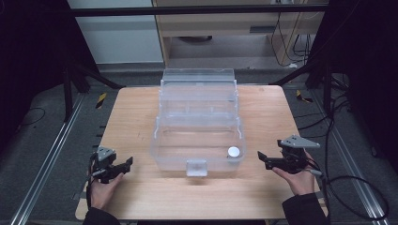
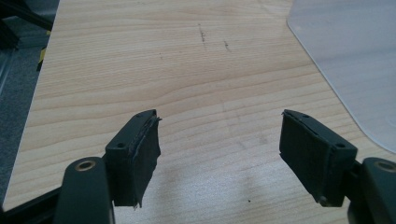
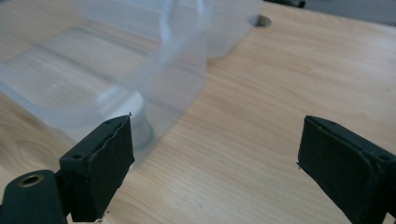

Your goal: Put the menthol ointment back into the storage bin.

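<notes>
In the high view, a clear plastic storage box (image 1: 197,140) with its lid swung open toward the far side stands in the middle of the wooden worktop (image 1: 136,112). A small white round object (image 1: 233,151) lies inside the box, in its near right corner, and a translucent latch (image 1: 196,167) sits at the middle of the box's near wall. The left gripper (image 1: 126,164) is held by a hand (image 1: 101,190) near the box's near left corner, apart from it, pointing toward the box. The right gripper (image 1: 261,157) is held by the other hand (image 1: 295,180) just off the box's near right corner, also pointing at it without touching.

In the left gripper view, the left gripper (image 2: 219,144) has its jaws spread wide over bare worktop (image 2: 140,56), with nothing between them; a rounded corner of the box (image 2: 355,51) lies beyond and to the right.

In the right gripper view, the right gripper (image 3: 215,154) is likewise spread wide and empty. The box (image 3: 154,56) rises beyond its left jaw, and the white round object (image 3: 133,109) shows blurred through the clear wall.
</notes>
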The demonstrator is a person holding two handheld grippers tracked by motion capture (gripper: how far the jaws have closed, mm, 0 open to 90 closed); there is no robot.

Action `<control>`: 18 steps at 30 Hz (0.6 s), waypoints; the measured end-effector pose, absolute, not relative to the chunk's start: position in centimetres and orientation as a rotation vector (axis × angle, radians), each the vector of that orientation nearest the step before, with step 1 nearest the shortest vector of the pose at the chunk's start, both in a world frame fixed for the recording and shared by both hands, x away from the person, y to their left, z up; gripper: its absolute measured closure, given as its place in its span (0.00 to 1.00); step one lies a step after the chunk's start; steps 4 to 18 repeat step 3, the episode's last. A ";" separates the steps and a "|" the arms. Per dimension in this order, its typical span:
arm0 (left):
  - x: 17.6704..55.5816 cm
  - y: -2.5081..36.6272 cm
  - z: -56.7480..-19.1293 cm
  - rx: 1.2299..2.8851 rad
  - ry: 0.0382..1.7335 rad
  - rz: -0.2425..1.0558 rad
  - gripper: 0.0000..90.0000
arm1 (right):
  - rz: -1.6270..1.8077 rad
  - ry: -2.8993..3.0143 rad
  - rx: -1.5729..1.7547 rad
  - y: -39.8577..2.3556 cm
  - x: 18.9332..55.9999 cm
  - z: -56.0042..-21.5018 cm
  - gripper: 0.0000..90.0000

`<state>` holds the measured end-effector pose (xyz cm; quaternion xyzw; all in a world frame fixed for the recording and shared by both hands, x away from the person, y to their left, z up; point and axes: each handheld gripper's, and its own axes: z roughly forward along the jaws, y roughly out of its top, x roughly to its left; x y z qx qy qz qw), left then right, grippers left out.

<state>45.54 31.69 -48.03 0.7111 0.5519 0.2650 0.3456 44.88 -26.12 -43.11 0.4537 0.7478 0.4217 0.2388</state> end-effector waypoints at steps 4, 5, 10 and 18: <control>45.5 31.8 -48.0 1.841 1.434 0.687 0.31 | 1.169 1.979 1.310 -27.6 44.7 -44.6 0.11; 45.5 31.8 -48.0 1.841 1.434 0.687 0.31 | 1.169 1.979 1.310 -27.6 44.7 -44.6 0.11; 45.5 31.8 -48.0 1.841 1.434 0.687 0.31 | 1.169 1.979 1.310 -27.6 44.7 -44.6 0.11; 45.5 31.8 -48.0 1.841 1.434 0.687 0.31 | 1.169 1.979 1.310 -27.6 44.7 -44.6 0.11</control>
